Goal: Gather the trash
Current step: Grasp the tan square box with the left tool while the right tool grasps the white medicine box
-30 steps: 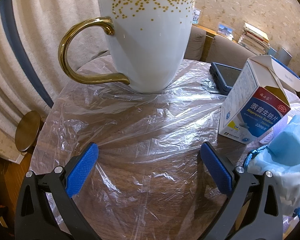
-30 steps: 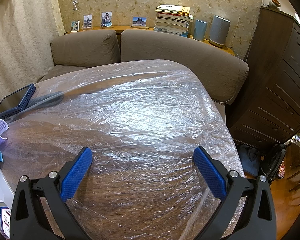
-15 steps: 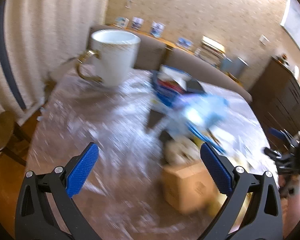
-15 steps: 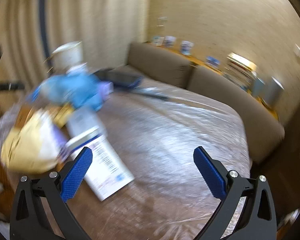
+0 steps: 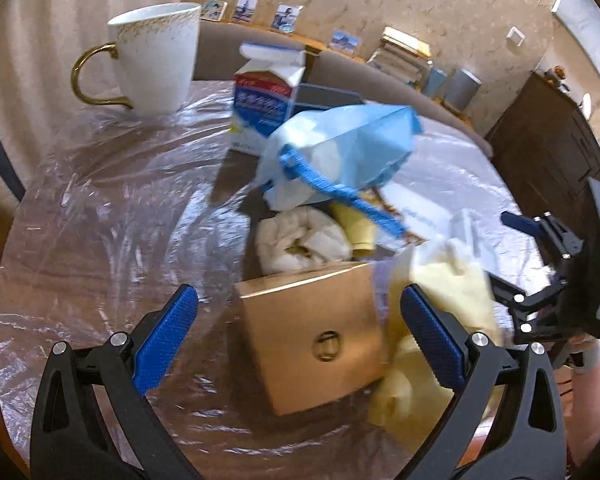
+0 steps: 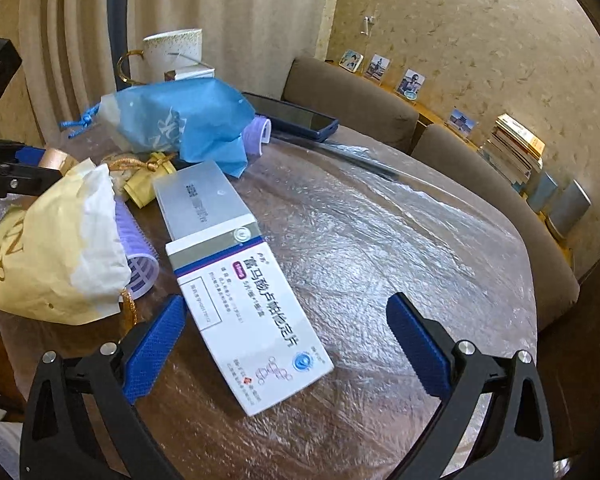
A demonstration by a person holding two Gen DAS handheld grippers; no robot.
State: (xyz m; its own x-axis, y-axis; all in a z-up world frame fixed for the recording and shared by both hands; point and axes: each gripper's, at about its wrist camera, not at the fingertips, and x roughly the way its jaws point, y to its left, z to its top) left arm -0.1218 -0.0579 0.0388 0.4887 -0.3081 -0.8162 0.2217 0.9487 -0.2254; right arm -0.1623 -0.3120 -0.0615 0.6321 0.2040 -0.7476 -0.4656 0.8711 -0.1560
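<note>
Left wrist view: the left gripper [image 5: 298, 330] hangs over a round table [image 5: 100, 208] wrapped in clear plastic film, its 2 blue-padded jaws spread wide with nothing pinched. Between them, lower on the tabletop, sits a gold-brown cardboard box [image 5: 316, 332] with a round emblem on its face. Beyond the box the trash is heaped together — a crumpled off-white wad [image 5: 300, 240], a pale blue drawstring bag [image 5: 340, 148] with a blue cord, and a cream-yellow bag [image 5: 448, 280] partly behind the right-hand pad. A blue-and-white medicine carton [image 5: 266, 100] stands upright behind the blue bag, its top flap open. A white mug [image 5: 160, 64] with a gold handle stands well apart at the far left. At the right edge the right gripper [image 5: 540, 256] shows side-on.

Right wrist view: the right gripper [image 6: 286, 344] has its jaws wide and just starting to close, the pads touching nothing. A long white medicine box [image 6: 240, 284] lies flat on the film, its near end between the pads. To its left lie a lilac hair roller [image 6: 138, 252] and the cream-yellow bag [image 6: 48, 248], touching each other. Farther back rests the blue bag [image 6: 184, 120] — beside it a dark blue phone [image 6: 296, 118], and behind it the mug [image 6: 172, 54]. A brown sofa [image 6: 480, 184] curves around the far side of the table.
</note>
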